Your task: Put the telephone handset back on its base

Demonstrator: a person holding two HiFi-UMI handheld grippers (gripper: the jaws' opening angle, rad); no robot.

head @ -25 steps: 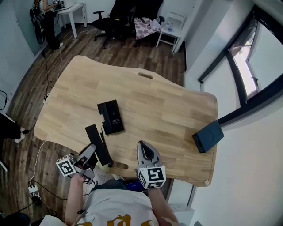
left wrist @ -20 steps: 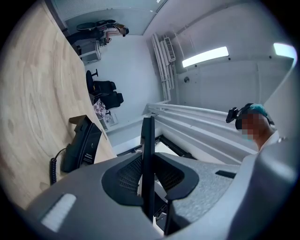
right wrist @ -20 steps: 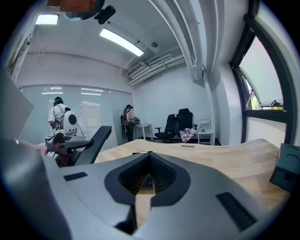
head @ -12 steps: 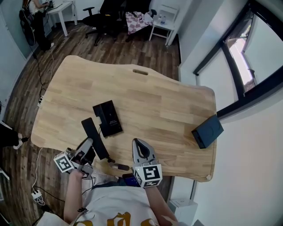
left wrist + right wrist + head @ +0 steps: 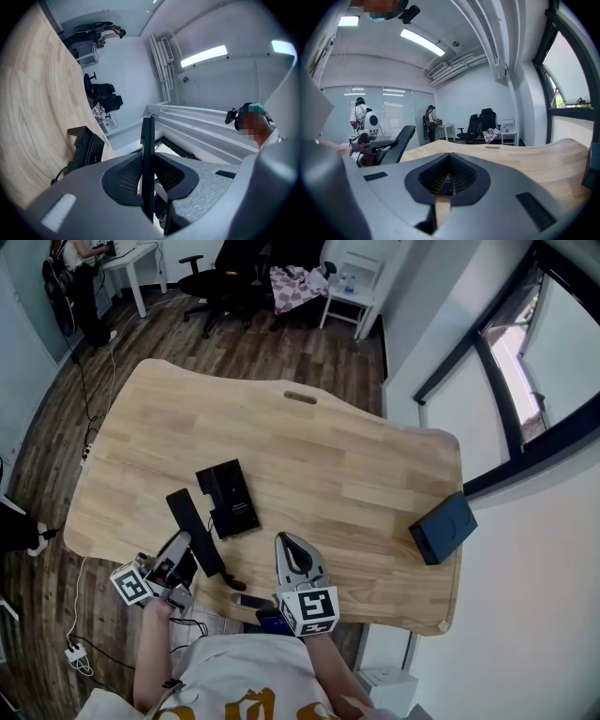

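Right now the left gripper (image 5: 186,551) is clamped on the handset (image 5: 192,526), a flat black bar held edge-on between its jaws. The handset is just left of the base (image 5: 228,500) and nearer the person. The base lies flat on the wooden table (image 5: 328,456). The right gripper (image 5: 290,542), jaws pressed together and empty, hovers to the base's right, near the person. A black box (image 5: 443,528) sits well apart, far to the base's right.
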